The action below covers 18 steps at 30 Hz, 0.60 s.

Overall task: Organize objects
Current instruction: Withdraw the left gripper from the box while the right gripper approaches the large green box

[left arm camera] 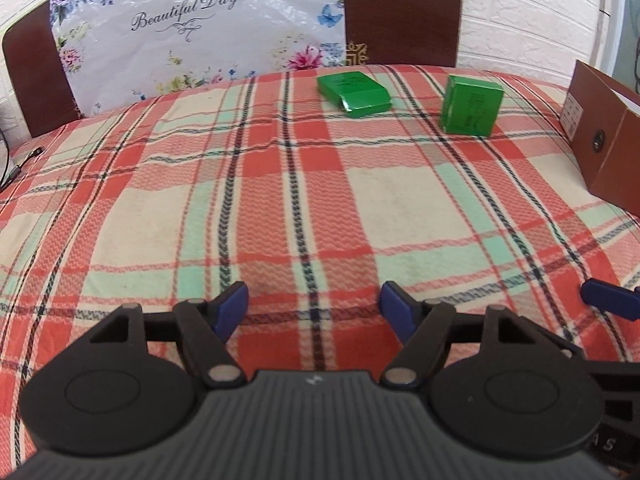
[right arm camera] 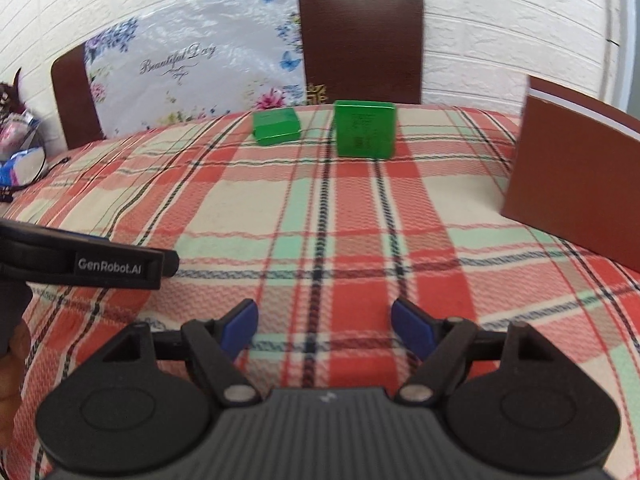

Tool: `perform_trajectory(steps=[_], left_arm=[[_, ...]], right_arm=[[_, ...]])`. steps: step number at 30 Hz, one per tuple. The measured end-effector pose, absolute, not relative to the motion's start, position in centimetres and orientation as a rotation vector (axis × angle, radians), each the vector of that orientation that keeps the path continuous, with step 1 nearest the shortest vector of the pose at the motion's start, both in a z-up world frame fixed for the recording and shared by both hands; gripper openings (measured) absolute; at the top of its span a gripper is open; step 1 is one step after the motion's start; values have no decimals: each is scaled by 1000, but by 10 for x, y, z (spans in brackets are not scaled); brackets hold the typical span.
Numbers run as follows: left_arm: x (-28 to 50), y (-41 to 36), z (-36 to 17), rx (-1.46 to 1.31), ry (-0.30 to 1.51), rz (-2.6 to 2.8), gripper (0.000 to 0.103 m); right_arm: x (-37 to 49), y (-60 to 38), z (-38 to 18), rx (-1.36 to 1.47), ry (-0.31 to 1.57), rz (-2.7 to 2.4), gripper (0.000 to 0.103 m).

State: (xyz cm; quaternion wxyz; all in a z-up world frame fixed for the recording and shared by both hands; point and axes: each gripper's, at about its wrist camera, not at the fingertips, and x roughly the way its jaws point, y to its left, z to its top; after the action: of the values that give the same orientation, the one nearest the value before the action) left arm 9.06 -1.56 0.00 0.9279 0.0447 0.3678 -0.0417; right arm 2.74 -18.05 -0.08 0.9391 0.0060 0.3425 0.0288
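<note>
Plaid-clothed table (left arm camera: 280,200): flat green box (left arm camera: 354,94), upright green box (left arm camera: 471,106), brown box (left arm camera: 604,136).

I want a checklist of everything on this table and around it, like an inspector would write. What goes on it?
Surface: plaid tablecloth, red, cream and mint, covering the table.
Job's things: flat green box lying down at the far edge; upright green box standing to its right, apart from it; brown cardboard box at the right side.
Clutter: bags and packets off the table's left end.
Grippers: left gripper open, nothing between its fingers; right gripper open, also holding nothing.
Cables: black cable at the left edge.
Surroundings: two brown chair backs, a flowered "Beautiful Day" sheet, white brick-pattern wall.
</note>
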Motion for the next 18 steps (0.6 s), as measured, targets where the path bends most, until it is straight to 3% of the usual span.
perform_trajectory(steps=[11, 18], left_arm=[[111, 14, -4, 87, 707, -33, 83], [137, 65, -10, 59, 660, 101, 97]], right_arm=[[52, -155, -5, -46, 681, 100, 80], [87, -143, -8, -56, 675, 133, 83]])
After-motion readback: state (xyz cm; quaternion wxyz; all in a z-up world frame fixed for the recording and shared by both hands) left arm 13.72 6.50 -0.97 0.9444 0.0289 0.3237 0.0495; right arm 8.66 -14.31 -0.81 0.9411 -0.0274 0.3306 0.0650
